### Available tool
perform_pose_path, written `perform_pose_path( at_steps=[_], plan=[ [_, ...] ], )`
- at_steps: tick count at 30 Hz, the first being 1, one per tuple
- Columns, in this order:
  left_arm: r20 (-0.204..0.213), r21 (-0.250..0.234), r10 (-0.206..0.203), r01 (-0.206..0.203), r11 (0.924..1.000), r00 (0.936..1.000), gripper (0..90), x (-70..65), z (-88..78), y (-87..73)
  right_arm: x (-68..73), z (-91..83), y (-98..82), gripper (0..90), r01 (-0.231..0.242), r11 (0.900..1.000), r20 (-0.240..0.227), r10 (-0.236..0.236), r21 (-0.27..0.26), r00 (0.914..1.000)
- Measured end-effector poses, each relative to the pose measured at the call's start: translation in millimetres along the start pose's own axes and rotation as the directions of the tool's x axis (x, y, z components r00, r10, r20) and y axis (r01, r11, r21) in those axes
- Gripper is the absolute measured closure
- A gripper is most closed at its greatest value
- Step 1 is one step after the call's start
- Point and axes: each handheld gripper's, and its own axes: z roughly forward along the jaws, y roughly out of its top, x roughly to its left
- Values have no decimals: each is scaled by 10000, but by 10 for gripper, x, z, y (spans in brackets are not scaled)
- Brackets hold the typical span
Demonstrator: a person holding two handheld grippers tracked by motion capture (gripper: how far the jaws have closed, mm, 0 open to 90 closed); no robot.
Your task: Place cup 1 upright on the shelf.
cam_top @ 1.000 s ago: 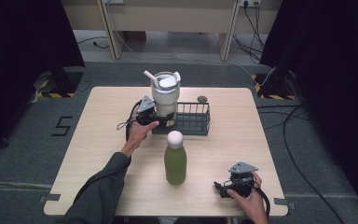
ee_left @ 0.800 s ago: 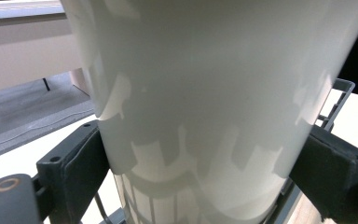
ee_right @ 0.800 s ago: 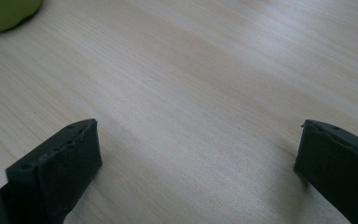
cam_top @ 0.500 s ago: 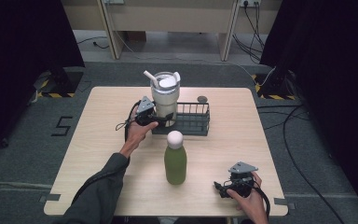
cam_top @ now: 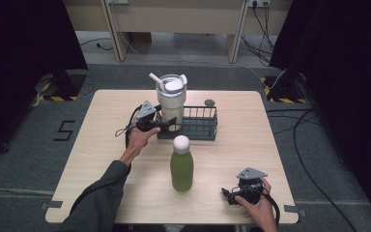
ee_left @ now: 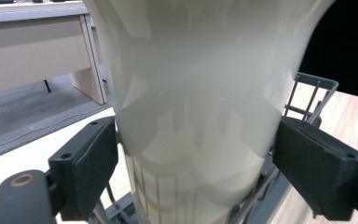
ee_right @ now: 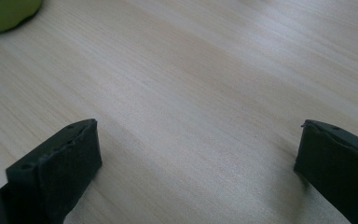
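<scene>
At the table's far middle, the left gripper (cam_top: 166, 125) sits against the cream tumbler (cam_top: 170, 104), which stands upright in the left end of the black wire rack (cam_top: 200, 123). In the left gripper view the tumbler (ee_left: 200, 102) fills the gap btwn the two black jaws, one pad on each side of its lower body; jaws spread about as wide as the cup, both pads look to be at the wall, though whether they press or just touch I can't tell for sure. Rack wires (ee_left: 310, 95) show behind the cup on the right side of that view. Tumbler has a lid w/ a straw sticking up at a tilt.

Right gripper (cam_top: 232, 193) rests low at the near right corner of the table (cam_top: 96, 145), held in the person's right hand (cam_top: 256, 205). In the right gripper view its jaws stand wide apart w/ nothing btwn them, just bare wood below; they hold nothing.

Green bottle (cam_top: 181, 164) w/ a white round cap stands upright mid-table, near side of the rack, apart from both grippers. Its edge shows at the top left corner of the right gripper view (ee_right: 4, 14). A small dark disc (cam_top: 209, 102) lies on the table just past the rack.
</scene>
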Motion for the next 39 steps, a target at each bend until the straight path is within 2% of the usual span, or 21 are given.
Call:
perform_pose_path(
  at_steps=[4,7,11,20,28,32,39],
  plan=[
    [18,68,30,-30,10000,10000,146,0,-71,6,0,0,0,4,-9,10000,1,9,4,10000],
    [112,73,-176,175,9998,9998,146,-3,-166,4,0,0,0,3,-11,10000,1,11,4,10000],
    [146,179,-121,119,9998,9998,146,-18,-272,11,1,0,0,3,-13,10000,0,13,6,10000],
    [127,89,-173,172,9998,9998,146,4,-455,43,2,0,1,4,-27,10000,5,27,9,10000],
    [153,376,-323,317,9988,9994,146,-17,-594,-6,2,0,1,3,-26,10000,5,26,8,10000],
    [99,722,-239,231,9971,9997,147,-51,-656,-54,2,2,2,3,-32,10000,-1,32,2,10000],
    [267,987,-568,539,9937,9980,147,-81,-802,-128,0,4,4,3,-11,10000,-2,11,-3,10000]
  ],
)
